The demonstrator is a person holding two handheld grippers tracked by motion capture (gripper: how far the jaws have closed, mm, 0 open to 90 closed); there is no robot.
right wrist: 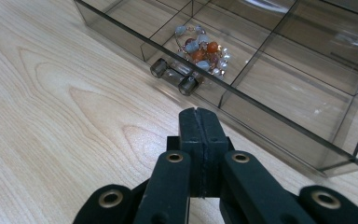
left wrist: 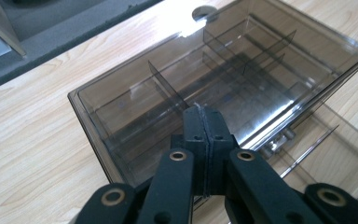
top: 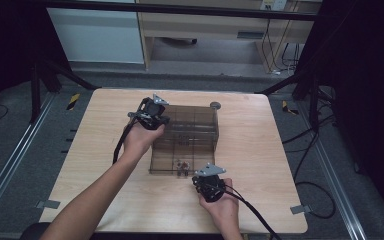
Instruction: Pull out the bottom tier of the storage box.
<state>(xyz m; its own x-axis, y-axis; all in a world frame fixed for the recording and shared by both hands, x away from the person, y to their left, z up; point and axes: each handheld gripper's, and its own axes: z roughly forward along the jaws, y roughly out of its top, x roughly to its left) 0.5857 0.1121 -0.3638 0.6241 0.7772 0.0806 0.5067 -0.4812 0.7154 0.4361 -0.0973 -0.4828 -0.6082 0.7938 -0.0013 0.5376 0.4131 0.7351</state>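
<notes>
Looking down from the high view, a pale wooden table [top: 260, 150] carries a smoked clear plastic box [top: 192, 127] near its middle, with a drawer [top: 167, 162] pulled out toward the person. The left gripper [top: 152, 114] sits at the box's near-left top corner, held in the left hand [top: 141, 137], and from this height it is hard to tell whether it touches the box. The right gripper [top: 209, 182] rests low over the table just beside the drawer's front right corner, in the right hand [top: 222, 205], and a small cluster of beads [top: 182, 167] lies at the drawer's front. A grey disc [top: 215, 105] lies on the table behind the box. From the left gripper view, the left gripper [left wrist: 204, 112] has its jaws clenched flat together with nothing between them, hovering over the box's [left wrist: 223, 79] clear lid, through which thin dividers show (whether the tips touch the lid cannot be told). From the right gripper view, the right gripper [right wrist: 199, 114] is likewise clenched on nothing, its tips above bare wood and close to the drawer's [right wrist: 279, 126] front wall. A small clear handle [right wrist: 173, 77] juts from that wall just ahead of the jaws, and behind it one compartment holds the beads [right wrist: 200, 49], orange, pale blue and pearly.
</notes>
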